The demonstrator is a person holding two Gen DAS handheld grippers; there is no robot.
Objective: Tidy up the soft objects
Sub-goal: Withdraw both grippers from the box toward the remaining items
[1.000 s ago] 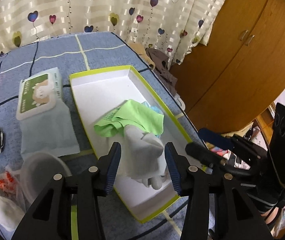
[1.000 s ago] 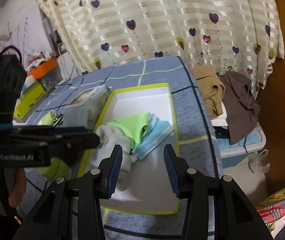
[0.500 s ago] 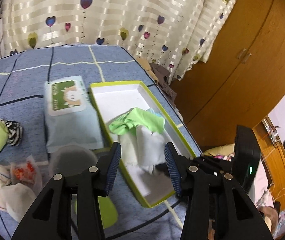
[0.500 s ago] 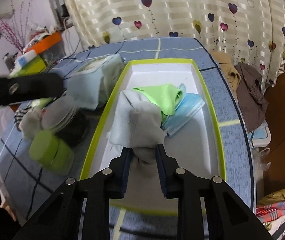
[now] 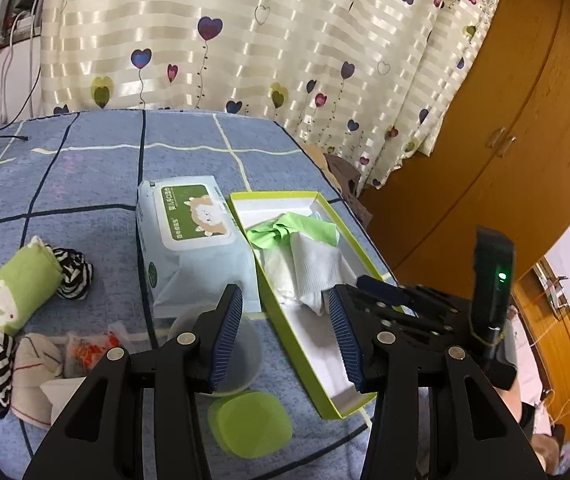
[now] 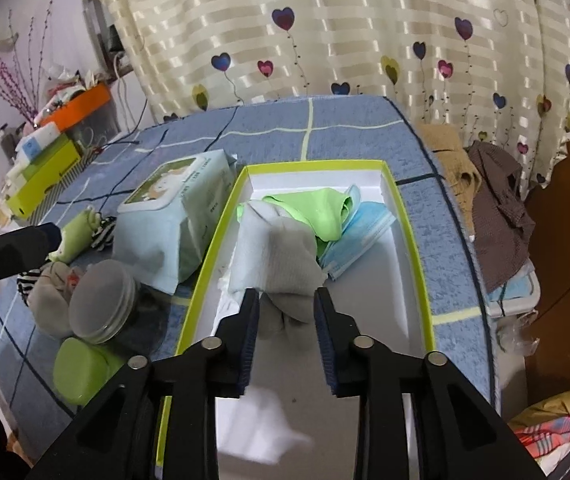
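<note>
A white box with a lime rim lies on the blue bed. In it are a grey sock, a green cloth and a blue face mask. My right gripper has partly opened around the sock's toe end, which lies between its fingers inside the box. My left gripper is open and empty, raised over the box's near left edge. A green rolled sock and striped socks lie to the left.
A wet-wipes pack sits left of the box. A clear round jar and a green lid are near me. More small socks lie at the left. Clothes pile right of the bed; a wooden wardrobe stands beyond.
The right gripper closed on the grey sock, then loosened, so the sock now rests lower in the box. The left gripper pulled back and up, away from the box.
</note>
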